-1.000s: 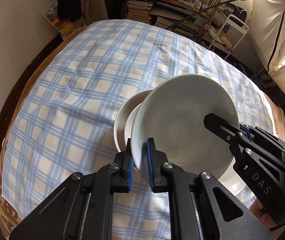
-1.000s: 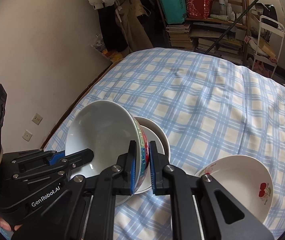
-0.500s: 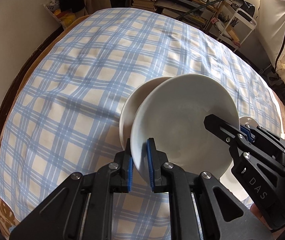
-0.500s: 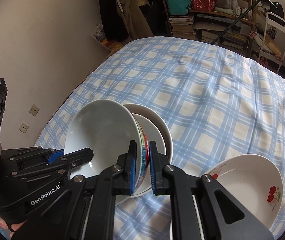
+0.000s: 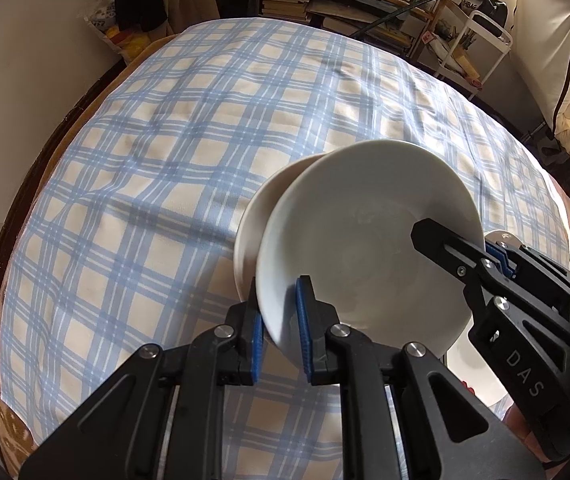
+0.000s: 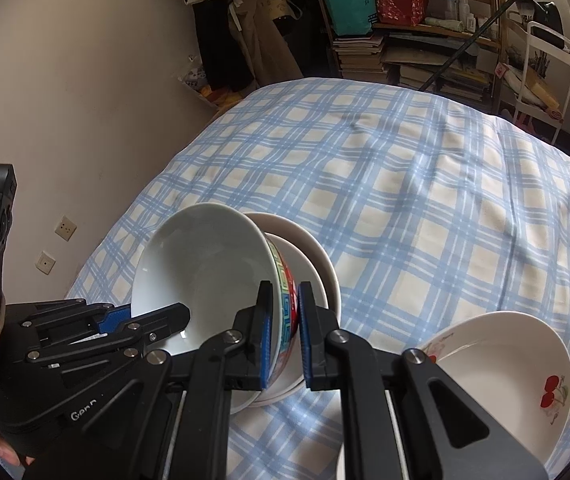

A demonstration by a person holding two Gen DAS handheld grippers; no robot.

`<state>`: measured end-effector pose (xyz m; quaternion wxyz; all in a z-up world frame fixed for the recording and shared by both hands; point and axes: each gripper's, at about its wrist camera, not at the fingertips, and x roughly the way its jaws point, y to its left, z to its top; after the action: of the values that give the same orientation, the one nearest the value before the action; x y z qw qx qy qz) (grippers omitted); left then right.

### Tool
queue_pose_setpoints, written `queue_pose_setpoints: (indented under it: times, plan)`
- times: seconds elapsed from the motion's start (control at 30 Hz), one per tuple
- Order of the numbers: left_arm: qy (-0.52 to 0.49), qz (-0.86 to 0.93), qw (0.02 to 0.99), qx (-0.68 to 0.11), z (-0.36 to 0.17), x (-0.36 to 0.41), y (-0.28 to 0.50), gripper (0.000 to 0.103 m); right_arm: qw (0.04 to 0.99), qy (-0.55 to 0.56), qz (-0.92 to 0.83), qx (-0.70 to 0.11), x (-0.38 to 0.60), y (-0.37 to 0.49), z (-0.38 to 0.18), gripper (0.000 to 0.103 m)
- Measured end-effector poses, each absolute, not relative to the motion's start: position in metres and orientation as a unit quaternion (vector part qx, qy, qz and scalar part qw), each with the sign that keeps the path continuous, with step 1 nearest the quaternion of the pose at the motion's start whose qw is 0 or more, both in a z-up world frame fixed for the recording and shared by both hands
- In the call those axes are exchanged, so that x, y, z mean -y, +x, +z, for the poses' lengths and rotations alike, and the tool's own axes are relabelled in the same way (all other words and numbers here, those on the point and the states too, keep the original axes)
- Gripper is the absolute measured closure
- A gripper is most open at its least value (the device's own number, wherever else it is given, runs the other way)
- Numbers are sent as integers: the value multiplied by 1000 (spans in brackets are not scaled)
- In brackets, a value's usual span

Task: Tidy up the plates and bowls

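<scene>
On the left of the bed (image 6: 425,184), spread with a blue checked sheet, the left hand-held gripper (image 5: 279,326) straddles the near rim of a patterned bowl (image 5: 365,240), white inside with a red and green band outside. Its jaws are narrow and opening at this moment, with the rim between the blue pads (image 5: 304,332); the pads look to be just coming off the china, so the grip appears to be letting go.

The bowl is tilted, its far side leaning on a stack of white plates (image 6: 319,264) that lies on the sheet beneath it. My reading is that it is held by two opposite rims so it can be lowered level into the stack without sliding on the soft bedding, and that it is nearly seated, since the left side is being released first.

The right hand-held gripper (image 6: 283,334) is clamped narrowly on the opposite rim of the same bowl, one finger (image 6: 261,320) inside, the other against the band. This hold now carries the tilt.

Further right, near the edge of the right wrist view, a white bowl with a cherry motif (image 6: 525,368) sits apart from the stack, not yet gathered.
</scene>
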<state>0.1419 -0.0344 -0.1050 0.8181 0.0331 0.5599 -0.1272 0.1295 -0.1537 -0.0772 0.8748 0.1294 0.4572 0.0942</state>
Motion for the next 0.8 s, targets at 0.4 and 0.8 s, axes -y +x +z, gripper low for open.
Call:
queue_pose_setpoints:
  times: [0.4, 0.8]
  plan:
    - [61, -127, 819, -556, -109, 41, 145, 88, 878, 106, 84, -458, 151, 131, -77, 90]
    - [52, -135, 821, -552, -106, 33, 142, 89, 879, 104, 75, -460, 159, 132, -81, 84]
